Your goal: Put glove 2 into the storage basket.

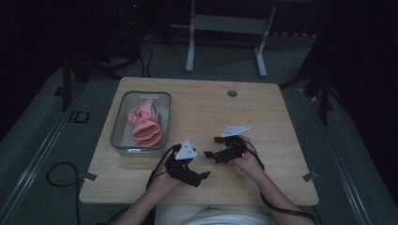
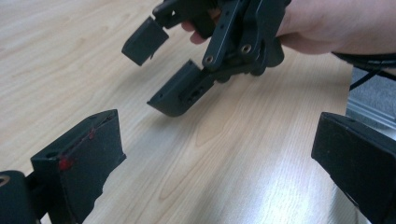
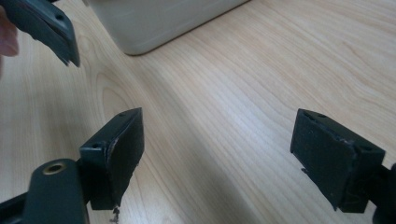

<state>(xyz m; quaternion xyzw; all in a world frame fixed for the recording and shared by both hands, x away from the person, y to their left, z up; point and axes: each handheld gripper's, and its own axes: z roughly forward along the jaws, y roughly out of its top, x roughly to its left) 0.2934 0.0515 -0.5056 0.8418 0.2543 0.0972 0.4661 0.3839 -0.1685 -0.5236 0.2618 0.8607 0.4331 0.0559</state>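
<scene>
My left gripper (image 1: 199, 179) is held low over the front of the wooden table (image 1: 263, 112), its jaws wide apart with bare wood between them (image 2: 219, 154). My right gripper (image 1: 212, 146) faces it from the right, a hand's width away, also open and holding nothing (image 3: 217, 149). The left gripper view looks straight at the right gripper (image 2: 154, 74) and the hand around it. A jaw of the left gripper (image 3: 49, 28) shows at the top left of the right gripper view. A pink crumpled item (image 1: 145, 124) lies in a clear bin (image 1: 118, 123) at the table's left.
The bin's pale wall (image 3: 154, 23) stands just beyond the right gripper's jaws. A round cable hole (image 1: 232, 93) sits near the table's far edge. Cables (image 1: 58, 176) trail on the dark floor at the left, and a white frame (image 1: 225, 23) stands behind the table.
</scene>
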